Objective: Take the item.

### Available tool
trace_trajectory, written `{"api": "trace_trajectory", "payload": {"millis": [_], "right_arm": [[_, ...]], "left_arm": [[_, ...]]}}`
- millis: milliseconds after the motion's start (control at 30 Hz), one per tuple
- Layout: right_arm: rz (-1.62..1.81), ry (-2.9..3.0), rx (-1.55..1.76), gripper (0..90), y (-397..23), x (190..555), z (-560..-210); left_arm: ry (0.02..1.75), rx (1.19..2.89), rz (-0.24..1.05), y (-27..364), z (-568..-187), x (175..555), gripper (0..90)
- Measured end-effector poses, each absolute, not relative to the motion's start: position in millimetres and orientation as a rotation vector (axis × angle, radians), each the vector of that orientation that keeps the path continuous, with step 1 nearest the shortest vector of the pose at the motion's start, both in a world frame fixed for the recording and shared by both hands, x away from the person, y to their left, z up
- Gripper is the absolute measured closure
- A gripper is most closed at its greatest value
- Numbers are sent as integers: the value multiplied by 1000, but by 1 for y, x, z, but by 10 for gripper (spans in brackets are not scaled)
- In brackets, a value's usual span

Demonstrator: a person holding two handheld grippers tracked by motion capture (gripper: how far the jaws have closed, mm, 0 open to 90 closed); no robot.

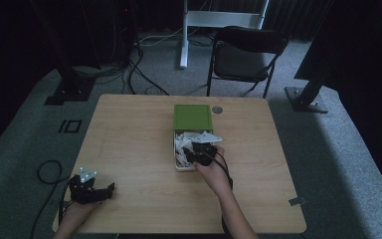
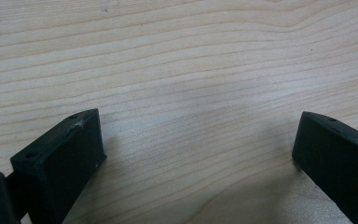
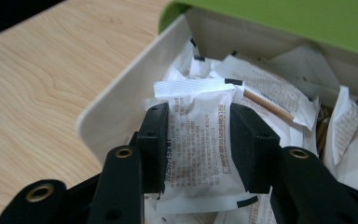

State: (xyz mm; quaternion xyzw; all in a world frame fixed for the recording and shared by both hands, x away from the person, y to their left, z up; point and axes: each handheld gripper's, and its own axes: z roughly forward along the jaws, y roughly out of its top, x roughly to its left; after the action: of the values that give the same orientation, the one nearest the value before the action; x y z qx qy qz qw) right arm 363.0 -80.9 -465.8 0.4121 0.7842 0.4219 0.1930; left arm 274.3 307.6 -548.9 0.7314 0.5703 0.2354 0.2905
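- Right tool (image 3: 199, 140) is clamping a white printed paper sachet (image 3: 200, 149) inside the white box with green lid (image 1: 193, 117), at 12 o'clock from centre of the wooden counter (image 1: 129, 149).
- Left tool (image 2: 198, 154) is resting at 8 o'clock, jaws apart.

Your high view looks forward and down over the whole bench (image 1: 129, 149). Your right gripper view sits close at the box (image 3: 116, 107) the high view shares; your left hugs bare wood.
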Motion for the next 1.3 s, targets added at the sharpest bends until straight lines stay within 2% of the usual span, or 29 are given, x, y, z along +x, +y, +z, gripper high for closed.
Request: {"api": "trace_trajectory", "payload": {"millis": [500, 933, 1300], "right_arm": [[1238, 2184, 1091, 630, -93, 356, -437], [1234, 2073, 1146, 644, -136, 362, -415], [1187, 1995, 1238, 647, -180, 371, -418]], "left_arm": [[1520, 1952, 628, 308, -549, 274, 27], [1521, 1951, 628, 308, -549, 274, 27], [1522, 1949, 627, 307, -549, 274, 27]]}}
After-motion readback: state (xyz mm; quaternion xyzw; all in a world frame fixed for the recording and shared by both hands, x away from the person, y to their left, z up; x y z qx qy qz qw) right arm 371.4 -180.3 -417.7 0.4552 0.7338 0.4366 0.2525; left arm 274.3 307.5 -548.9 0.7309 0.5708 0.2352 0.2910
